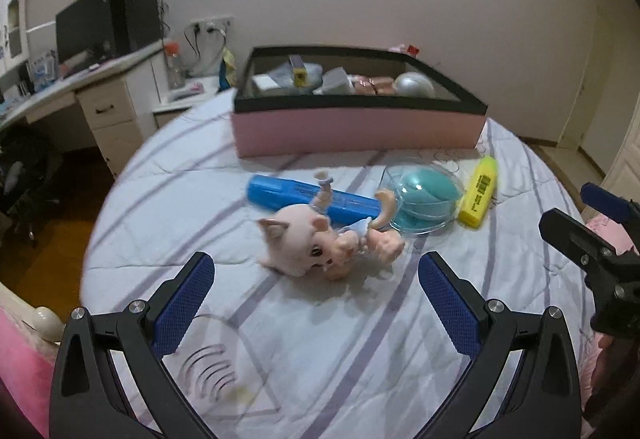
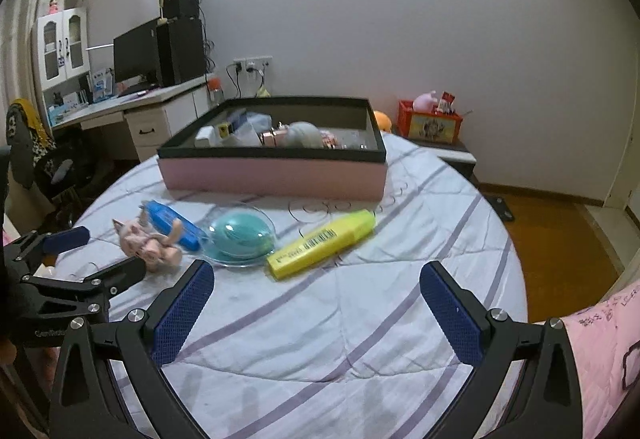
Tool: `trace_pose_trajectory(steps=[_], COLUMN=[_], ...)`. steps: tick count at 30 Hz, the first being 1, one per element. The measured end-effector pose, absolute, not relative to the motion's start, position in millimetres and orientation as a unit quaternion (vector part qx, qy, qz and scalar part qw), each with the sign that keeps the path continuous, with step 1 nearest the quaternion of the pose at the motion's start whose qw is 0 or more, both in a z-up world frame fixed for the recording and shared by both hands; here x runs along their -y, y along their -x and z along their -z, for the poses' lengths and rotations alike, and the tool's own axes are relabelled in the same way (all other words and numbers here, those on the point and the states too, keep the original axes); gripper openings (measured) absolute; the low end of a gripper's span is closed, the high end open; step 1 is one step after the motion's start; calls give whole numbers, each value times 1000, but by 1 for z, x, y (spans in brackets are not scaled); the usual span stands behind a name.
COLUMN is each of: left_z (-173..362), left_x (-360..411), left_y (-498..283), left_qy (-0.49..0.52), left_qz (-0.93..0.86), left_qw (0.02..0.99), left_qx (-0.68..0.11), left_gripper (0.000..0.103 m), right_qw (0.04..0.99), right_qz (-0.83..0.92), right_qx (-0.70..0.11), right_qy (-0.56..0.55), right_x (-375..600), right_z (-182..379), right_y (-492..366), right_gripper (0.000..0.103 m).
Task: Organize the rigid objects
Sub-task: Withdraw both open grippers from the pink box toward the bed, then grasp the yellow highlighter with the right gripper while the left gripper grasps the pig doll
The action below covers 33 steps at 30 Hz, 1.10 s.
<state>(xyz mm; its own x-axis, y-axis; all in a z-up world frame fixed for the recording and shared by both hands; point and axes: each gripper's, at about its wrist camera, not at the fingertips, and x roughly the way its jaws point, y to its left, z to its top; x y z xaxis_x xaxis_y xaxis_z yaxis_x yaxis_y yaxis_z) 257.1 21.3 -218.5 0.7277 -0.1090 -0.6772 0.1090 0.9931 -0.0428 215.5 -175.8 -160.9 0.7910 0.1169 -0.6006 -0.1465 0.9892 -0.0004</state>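
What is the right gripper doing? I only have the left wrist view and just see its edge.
Observer: The right gripper is open and empty above the bedspread. The yellow highlighter lies just ahead of it.
Operator: Anything behind the pink box on the right?
Observer: Yes. Past the pink box, a red crate sits on a nightstand, with a pink toy in it.
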Motion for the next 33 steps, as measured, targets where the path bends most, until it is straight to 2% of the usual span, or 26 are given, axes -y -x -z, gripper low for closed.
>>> trace_pose_trajectory(steps=[9, 10, 12, 30, 32, 33], left_z=[232, 231, 229, 225, 226, 226], left_x=[-13, -11, -10, -21, -21, -21], left_y=[-294, -294, -294, -276, -275, -274], left_qy=[0, -4, 1, -11, -14, -15], left_qz=[60, 64, 91, 74, 74, 74], left_qw=[911, 912, 911, 914, 914, 914], left_qx=[-409, -406, -402, -398, -398, -398], left_gripper=[103, 99, 80, 80, 80, 80], right_qw=[935, 934, 930, 891, 889, 890], right_qz=[-58, -57, -53, 9, 11, 10], right_qx=[-349, -354, -364, -454, -458, -456], right_qy=[14, 12, 7, -8, 4, 12], right_x=[181, 182, 183, 179, 178, 179], right_z=[178, 179, 181, 209, 210, 209], right_y=[-237, -240, -246, -327, -328, -326], right_gripper=[103, 103, 103, 103, 100, 90])
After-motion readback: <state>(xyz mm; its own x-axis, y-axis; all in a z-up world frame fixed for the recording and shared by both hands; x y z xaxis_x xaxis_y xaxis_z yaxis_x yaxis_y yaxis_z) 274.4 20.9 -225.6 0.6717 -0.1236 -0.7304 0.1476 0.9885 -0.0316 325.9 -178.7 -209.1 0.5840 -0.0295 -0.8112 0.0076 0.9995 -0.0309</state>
